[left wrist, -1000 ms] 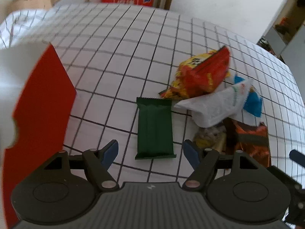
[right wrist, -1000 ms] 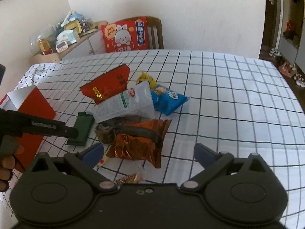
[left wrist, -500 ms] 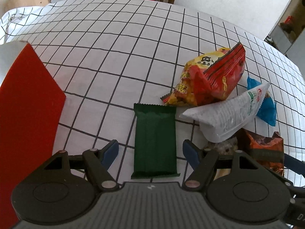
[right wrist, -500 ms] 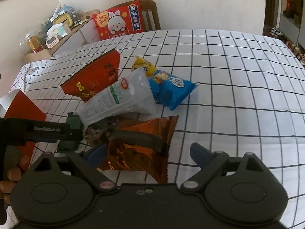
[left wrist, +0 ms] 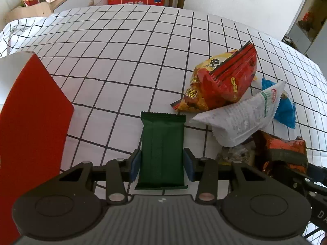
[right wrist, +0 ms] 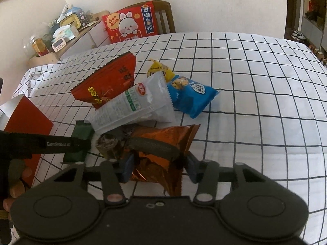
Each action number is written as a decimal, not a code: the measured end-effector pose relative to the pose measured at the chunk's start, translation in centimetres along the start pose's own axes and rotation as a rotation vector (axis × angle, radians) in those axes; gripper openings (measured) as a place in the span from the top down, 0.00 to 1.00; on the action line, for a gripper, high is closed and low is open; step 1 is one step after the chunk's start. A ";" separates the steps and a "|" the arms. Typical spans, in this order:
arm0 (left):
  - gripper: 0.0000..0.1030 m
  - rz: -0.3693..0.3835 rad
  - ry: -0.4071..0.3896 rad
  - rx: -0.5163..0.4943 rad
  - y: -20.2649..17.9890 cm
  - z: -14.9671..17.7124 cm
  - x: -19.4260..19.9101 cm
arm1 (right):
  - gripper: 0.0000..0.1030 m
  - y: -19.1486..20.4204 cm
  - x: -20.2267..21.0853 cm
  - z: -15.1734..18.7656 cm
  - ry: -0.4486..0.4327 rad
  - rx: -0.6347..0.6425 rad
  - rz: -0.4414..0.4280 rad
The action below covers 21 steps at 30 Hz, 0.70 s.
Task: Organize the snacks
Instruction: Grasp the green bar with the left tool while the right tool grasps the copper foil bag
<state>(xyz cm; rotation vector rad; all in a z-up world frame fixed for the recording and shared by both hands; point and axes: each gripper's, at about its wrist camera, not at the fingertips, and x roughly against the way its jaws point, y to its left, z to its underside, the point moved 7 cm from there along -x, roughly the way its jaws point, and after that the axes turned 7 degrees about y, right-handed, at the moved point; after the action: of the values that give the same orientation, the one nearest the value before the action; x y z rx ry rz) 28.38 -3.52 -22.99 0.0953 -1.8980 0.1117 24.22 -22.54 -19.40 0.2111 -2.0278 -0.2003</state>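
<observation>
A flat dark green snack packet [left wrist: 162,149] lies on the checked tablecloth. My left gripper [left wrist: 161,164] has its blue pads against both long edges of it. In the right wrist view my right gripper [right wrist: 157,166] has closed on an orange foil bag [right wrist: 163,143] with a dark band. Behind lie a white packet [right wrist: 134,106], a red bag [right wrist: 110,81], a blue cookie packet [right wrist: 192,96] and a small yellow packet [right wrist: 158,69]. The green packet [right wrist: 78,140] shows there under the left gripper's arm.
A red and white box [left wrist: 30,110] stands at the left of the table; it also shows in the right wrist view [right wrist: 26,122]. A red rabbit cushion [right wrist: 130,22] leans on a chair at the far edge. A cluttered sideboard [right wrist: 67,34] stands behind.
Both grippers moved forward and down and closed: the left onto the green packet, the right onto the orange foil bag.
</observation>
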 end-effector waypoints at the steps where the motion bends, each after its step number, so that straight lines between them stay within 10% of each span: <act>1: 0.59 0.001 -0.003 -0.001 0.0 0.1 0.2 | 0.57 0.0 0.2 0.0 -0.005 -0.001 0.001; 21: 0.59 0.058 -0.066 0.013 1.9 3.9 8.7 | 0.59 3.9 7.6 2.3 -0.074 0.058 -0.050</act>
<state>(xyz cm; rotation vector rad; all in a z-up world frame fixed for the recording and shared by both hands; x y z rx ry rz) 21.67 -2.27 -16.12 0.0537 -1.9663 0.1620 18.58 -20.41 -12.95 0.2955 -2.1047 -0.1828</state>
